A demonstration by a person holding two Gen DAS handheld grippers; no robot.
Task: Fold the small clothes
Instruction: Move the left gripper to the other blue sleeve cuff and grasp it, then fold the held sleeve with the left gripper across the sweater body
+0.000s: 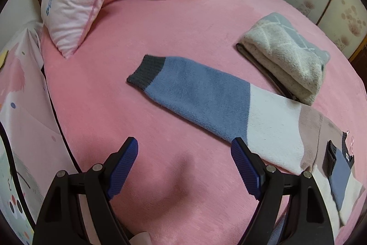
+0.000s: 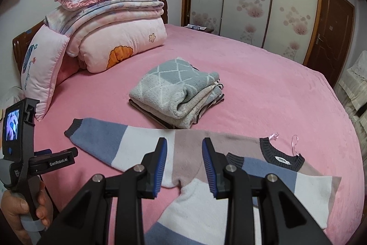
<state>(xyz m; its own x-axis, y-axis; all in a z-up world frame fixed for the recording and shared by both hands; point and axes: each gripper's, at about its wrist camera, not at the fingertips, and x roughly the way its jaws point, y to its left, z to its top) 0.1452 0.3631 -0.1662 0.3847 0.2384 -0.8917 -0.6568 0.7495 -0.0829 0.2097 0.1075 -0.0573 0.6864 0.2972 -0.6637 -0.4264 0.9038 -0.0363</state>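
Sweater [image 2: 195,176] lies flat on the pink bed [image 2: 263,84], one sleeve [image 1: 192,88] stretched out sideways, the other already folded across the chest. Next, as I judge it: take the outstretched sleeve near its dark cuff [image 1: 146,70] and lay it square over the body (keep it taut, no bunching). Your left gripper [image 1: 183,167] tilts steeply down over bare sheet, jaws wide apart, empty. Your right gripper [image 2: 184,164] hovers above the sweater's middle, jaws partly apart, gripping nothing
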